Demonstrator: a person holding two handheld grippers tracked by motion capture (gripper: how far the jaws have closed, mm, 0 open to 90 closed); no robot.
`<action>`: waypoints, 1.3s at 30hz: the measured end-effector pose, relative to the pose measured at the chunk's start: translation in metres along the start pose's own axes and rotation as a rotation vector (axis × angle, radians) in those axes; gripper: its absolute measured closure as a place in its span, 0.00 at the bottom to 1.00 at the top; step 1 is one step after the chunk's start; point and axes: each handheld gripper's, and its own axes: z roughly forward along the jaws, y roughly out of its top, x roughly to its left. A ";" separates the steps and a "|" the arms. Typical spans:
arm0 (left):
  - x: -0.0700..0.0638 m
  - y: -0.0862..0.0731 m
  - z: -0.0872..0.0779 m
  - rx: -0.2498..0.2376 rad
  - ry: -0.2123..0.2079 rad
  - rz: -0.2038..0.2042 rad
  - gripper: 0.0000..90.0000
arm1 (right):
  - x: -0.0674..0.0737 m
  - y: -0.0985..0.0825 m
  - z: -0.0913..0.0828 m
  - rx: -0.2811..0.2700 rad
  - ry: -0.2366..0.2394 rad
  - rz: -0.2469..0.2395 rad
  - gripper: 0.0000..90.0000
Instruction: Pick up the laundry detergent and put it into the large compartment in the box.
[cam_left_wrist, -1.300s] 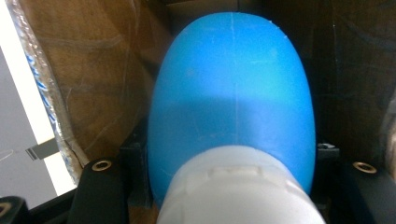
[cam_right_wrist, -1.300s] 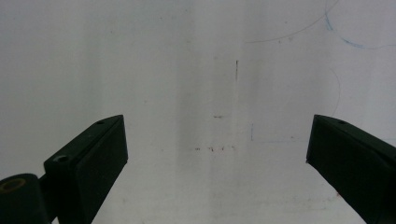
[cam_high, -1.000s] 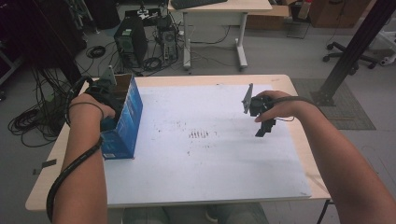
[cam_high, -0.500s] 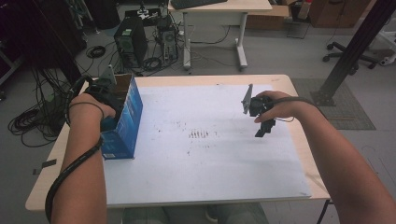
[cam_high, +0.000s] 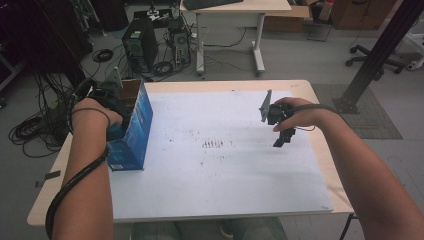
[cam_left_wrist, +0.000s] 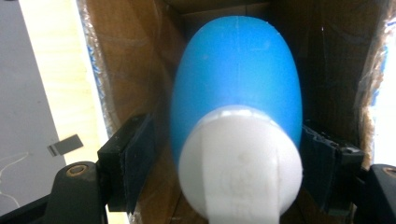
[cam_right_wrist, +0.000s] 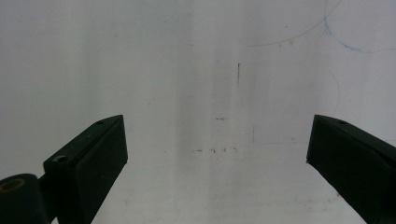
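Cardboard box (cam_left_wrist: 121, 70) walls hiding blue bottle's (cam_left_wrist: 238, 79) base

A blue-and-white bulb (cam_left_wrist: 236, 93) sits inside a brown cardboard box (cam_high: 131, 127) with blue outer walls, on a smudged white sheet (cam_high: 220, 165).

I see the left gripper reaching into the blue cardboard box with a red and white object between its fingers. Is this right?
Not quite: the object is blue and white, not red and white, as the left gripper view shows. The rest holds: the left gripper reaches into the blue cardboard box, and the object sits between its fingers.
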 end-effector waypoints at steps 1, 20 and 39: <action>0.000 0.000 0.000 0.001 0.001 0.002 0.29 | 0.000 0.000 0.000 -0.002 0.000 0.000 0.06; -0.001 -0.003 -0.007 -0.003 0.016 -0.006 0.25 | 0.001 -0.002 0.000 -0.014 -0.004 -0.002 0.06; 0.002 -0.010 -0.030 -0.030 0.044 0.029 0.15 | 0.003 -0.002 -0.005 -0.020 -0.011 -0.003 0.06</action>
